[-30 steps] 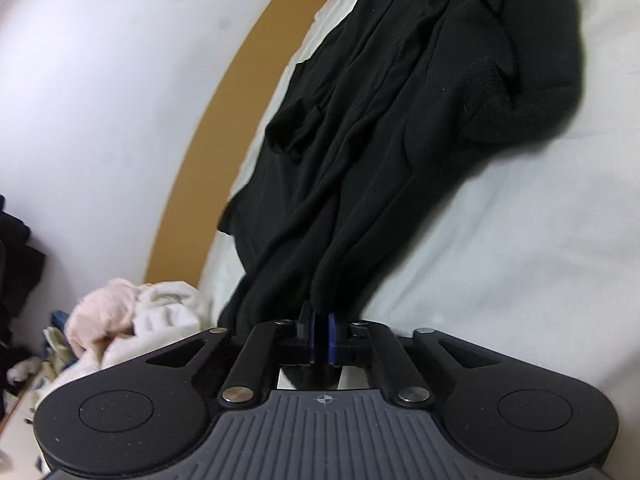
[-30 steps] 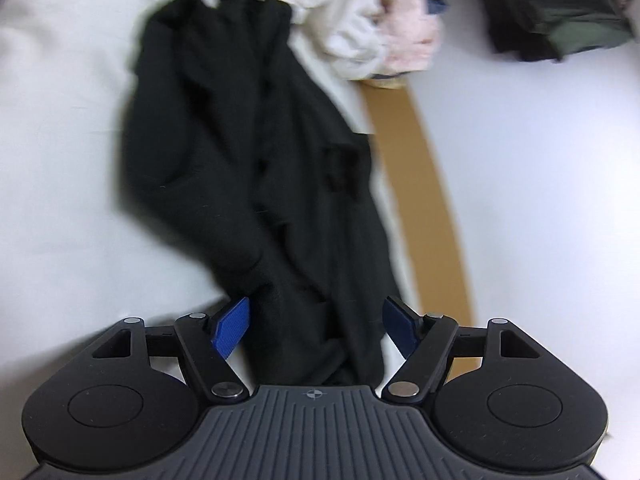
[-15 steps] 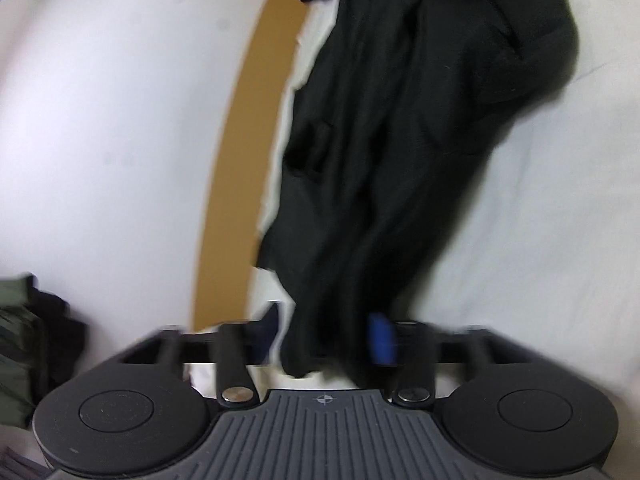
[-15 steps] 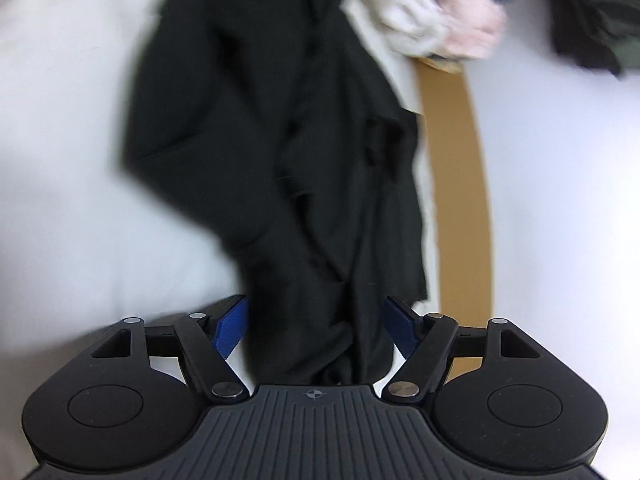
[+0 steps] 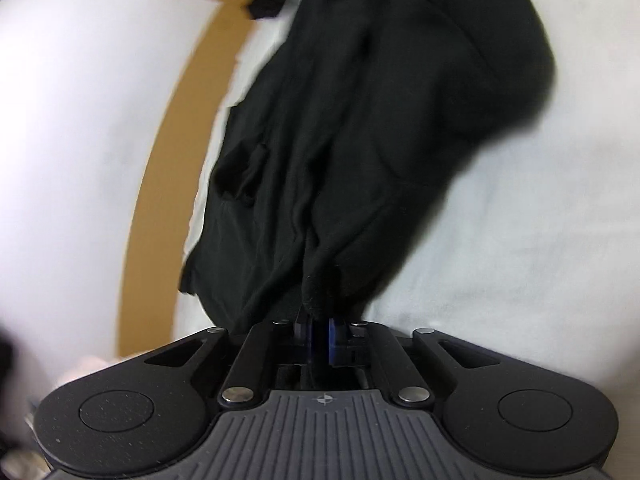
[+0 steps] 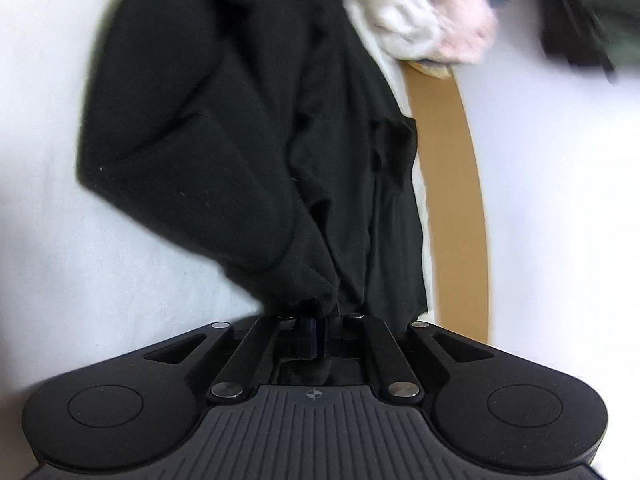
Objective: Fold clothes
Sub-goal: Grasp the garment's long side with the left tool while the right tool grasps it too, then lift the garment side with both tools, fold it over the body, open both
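The black, soft knit garment (image 5: 360,140) lies rumpled and stretched lengthwise on a white sheeted bed (image 5: 520,240), one side hanging over the bed's tan wooden edge (image 5: 160,200). The left gripper (image 5: 319,322) has its blue fingers pressed together on a bunched hem of the cloth; the right gripper (image 6: 316,326) is likewise clamped on a thick rolled edge (image 6: 304,280) at the opposite end. Beyond lies a heap of white and pink laundry (image 6: 420,28). This looks like the spreading step: the garment held at two ends, not yet flat. Next calls for pulling taut and laying it smooth without dragging it off the bed.
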{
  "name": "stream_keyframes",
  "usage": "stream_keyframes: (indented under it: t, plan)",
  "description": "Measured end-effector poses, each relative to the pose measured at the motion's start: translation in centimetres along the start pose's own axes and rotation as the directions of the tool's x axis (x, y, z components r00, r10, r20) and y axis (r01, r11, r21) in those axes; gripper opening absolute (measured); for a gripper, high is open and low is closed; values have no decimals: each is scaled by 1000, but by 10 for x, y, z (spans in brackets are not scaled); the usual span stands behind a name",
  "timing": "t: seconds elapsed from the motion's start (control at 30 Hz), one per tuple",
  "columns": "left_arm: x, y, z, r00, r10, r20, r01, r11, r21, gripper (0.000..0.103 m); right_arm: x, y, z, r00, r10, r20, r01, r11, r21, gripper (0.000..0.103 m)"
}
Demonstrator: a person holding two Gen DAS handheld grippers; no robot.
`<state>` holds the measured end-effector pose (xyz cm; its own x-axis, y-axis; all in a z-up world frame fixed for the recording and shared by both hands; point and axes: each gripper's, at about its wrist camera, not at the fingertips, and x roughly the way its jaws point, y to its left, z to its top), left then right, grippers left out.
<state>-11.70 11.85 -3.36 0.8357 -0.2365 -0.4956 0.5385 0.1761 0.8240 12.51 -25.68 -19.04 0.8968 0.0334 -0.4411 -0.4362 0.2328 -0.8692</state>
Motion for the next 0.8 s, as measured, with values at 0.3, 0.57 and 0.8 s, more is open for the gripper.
stream_keyframes:
  t: [0.3, 0.57, 0.8]
  plan:
    - [-54, 65, -2, 997, -15, 79, 37, 956, -290, 4, -35, -58, -21, 972, -179, 152, 97, 895, 436, 5]
    - [-92, 107, -5, 983, -32, 179, 99, 920, -379, 5, -96, -63, -26, 958, -174, 228, 69, 913, 403, 4]
    - [-124, 136, -15, 957, -86, 275, 210, 862, -462, 5, -146, -118, -37, 952, -14, 306, -146, 858, 493, 5]
